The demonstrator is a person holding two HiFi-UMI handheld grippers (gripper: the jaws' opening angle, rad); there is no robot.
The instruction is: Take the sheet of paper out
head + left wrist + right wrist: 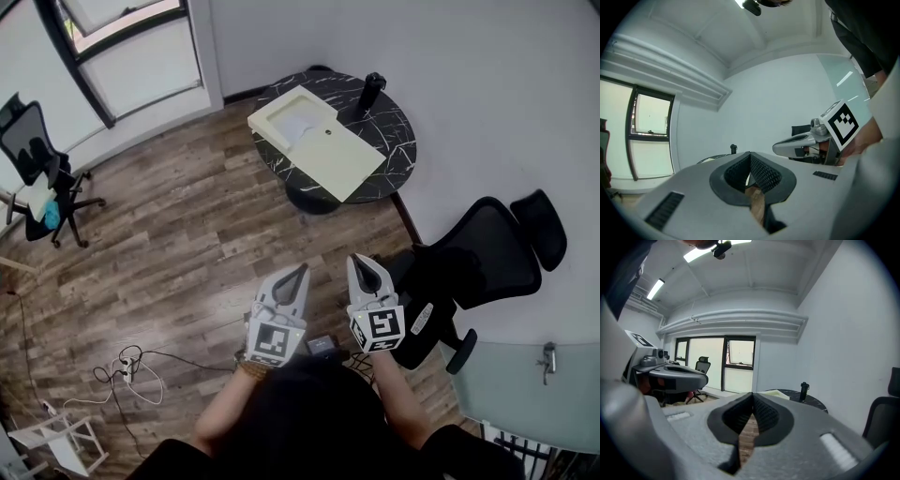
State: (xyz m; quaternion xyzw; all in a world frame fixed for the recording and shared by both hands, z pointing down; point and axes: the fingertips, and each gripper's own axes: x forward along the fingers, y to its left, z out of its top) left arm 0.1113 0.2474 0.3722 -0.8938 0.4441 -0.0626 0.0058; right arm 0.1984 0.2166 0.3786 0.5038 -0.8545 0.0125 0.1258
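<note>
A: Grey two-jaw right gripper point(752, 398)?
B: Jaws together, nothing between.
A: Beyond?
B: Round black marbled table point(816, 404), black cylindrical bottle point(804, 391) upright on it, pale yellow flat slab point(777, 393) beside. Grey left gripper point(701, 377) at left.

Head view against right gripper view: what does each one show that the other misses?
Only the head view: the tangle of cables on the floor, and the person's forearms behind both grippers. Only the right gripper view: the ceiling light strip and the wall above the windows. Both show the round table, the black bottle and the pale yellow case on it, and the left gripper.
</note>
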